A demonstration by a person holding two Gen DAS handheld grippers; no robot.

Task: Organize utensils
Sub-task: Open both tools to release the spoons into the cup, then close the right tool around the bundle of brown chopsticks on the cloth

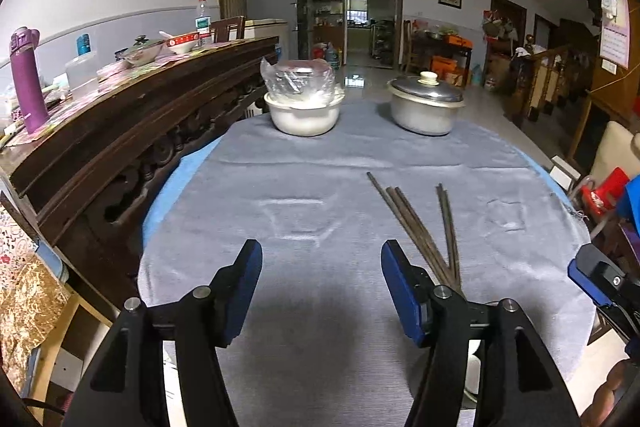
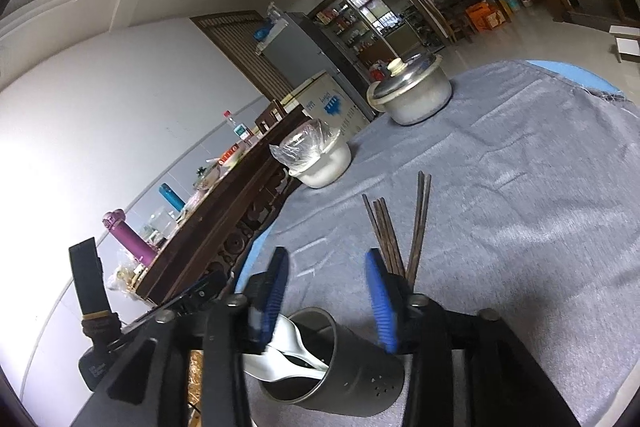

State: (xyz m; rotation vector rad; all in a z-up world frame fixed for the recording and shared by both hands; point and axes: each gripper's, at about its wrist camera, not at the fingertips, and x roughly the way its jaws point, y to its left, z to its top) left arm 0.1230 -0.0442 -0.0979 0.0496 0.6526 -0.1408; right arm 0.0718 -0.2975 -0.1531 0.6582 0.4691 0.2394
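Observation:
Several dark wooden chopsticks (image 1: 416,227) lie fanned on the grey cloth, just right of and beyond my left gripper (image 1: 322,259), which is open and empty. In the right wrist view the chopsticks (image 2: 396,231) lie just beyond my right gripper (image 2: 328,275), which is open and empty. A metal utensil holder (image 2: 344,363) stands below the right gripper's jaws, with white spoons (image 2: 288,351) inside it. The right gripper also shows in the left wrist view (image 1: 596,279) at the far right edge.
A white bowl covered with plastic (image 1: 304,107) and a lidded metal pot (image 1: 424,103) stand at the far end of the round table (image 1: 280,167). A dark carved wooden sideboard (image 1: 132,119) with bottles and dishes runs along the left.

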